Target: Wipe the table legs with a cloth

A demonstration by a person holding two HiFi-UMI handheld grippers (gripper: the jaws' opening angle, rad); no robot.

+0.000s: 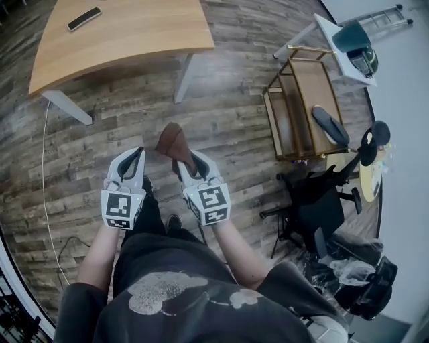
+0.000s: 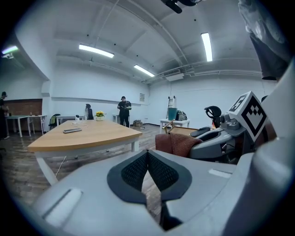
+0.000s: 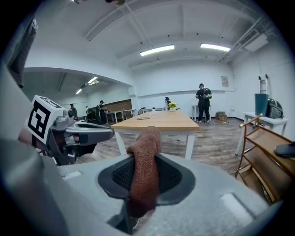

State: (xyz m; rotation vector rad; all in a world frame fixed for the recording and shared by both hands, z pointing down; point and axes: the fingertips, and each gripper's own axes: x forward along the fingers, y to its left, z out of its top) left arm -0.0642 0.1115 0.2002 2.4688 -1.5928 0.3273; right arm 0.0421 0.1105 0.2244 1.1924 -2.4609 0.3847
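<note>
Table legs (image 1: 182,78) stand well apart from both tools, so the wiping looks not yet begun. The right tool (image 1: 186,161) is clamped on a brown cloth (image 1: 175,143); the left tool (image 1: 138,154) is closed and holds nothing.

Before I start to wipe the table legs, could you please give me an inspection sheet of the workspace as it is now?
Surface: wooden tabletop, bare except for one item.
Job's things: brown cloth held in front of the person; white table legs apart from it, not yet touched.
Clutter: one flat dark device on the tabletop.
Grippers: left gripper shut, nothing between the jaws; right gripper shut on the cloth.
Cables: white cable runs over the wood floor beside one table leg.
Surroundings: wooden cart, black office chair, people standing far behind the table.
</note>
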